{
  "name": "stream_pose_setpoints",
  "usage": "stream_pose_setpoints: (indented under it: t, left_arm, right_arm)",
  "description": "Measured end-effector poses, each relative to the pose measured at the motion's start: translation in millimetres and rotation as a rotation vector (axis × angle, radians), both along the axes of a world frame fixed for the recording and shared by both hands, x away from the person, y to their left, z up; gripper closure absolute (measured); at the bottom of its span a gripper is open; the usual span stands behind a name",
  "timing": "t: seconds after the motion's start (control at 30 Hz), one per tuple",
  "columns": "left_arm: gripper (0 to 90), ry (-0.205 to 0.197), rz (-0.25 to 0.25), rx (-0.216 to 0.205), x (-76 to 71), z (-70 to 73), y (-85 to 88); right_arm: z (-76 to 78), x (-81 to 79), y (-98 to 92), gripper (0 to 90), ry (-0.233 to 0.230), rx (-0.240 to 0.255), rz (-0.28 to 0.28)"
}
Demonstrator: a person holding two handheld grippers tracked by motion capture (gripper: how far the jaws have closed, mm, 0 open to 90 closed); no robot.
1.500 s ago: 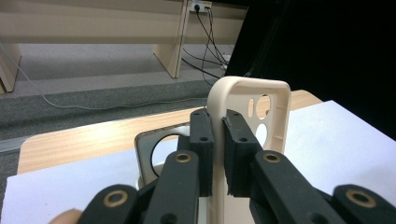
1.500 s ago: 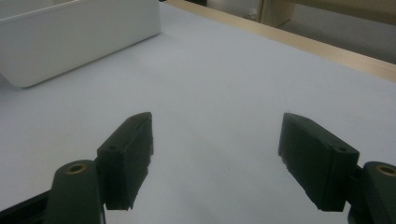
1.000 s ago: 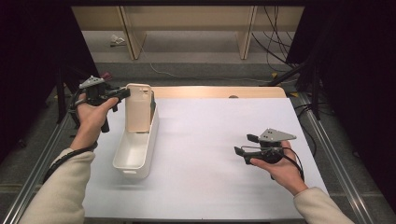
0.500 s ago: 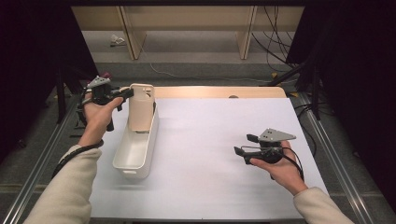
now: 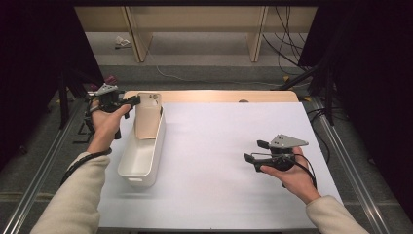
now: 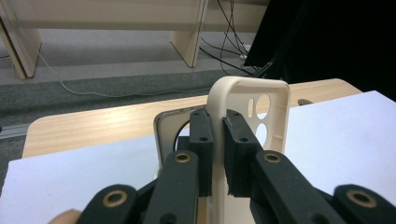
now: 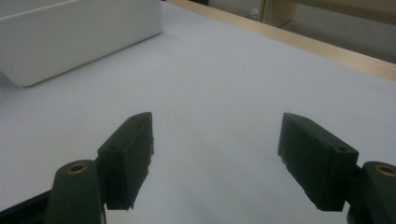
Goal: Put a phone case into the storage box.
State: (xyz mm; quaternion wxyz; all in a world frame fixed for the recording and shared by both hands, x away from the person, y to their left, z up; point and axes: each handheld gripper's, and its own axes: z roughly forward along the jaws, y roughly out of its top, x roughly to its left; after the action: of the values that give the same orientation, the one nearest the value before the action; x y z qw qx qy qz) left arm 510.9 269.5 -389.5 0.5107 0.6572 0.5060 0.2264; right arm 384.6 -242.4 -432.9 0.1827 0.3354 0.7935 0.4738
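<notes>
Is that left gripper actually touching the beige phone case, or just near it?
Touching. In the left gripper view, the left gripper has both black pads pressed against the side wall of the phone case, with no gap showing on either side.

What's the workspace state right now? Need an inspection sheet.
Surface: white sheet over a wooden table.
Job's things: beige phone case, upright at the far end of the white bin.
Clutter: nothing seen.
Grippers: left tongs shut on the phone case edge; right tongs open above the sheet, holding nothing.
Cables: loose wires on the floor behind the table.
Surroundings: wooden shelf legs, dark curtains at both sides.
</notes>
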Motion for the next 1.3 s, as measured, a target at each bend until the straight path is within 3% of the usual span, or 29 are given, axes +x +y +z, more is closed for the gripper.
stream_pose_setpoints:
  t: [0.77, 1.3]
  left_arm:
    - [81.6, 0.030, 0.039, 0.010, 5.7, -15.9, 0.5]
    - [80.0, 0.037, 0.059, 0.060, 8.9, -18.2, -3.2]
  right_arm:
    - [0.1, 0.1, -0.1, 27.5, 0.002, -0.001, 0.001]
    - [0.2, 0.1, -0.3, 27.5, -0.002, 0.000, 0.001]
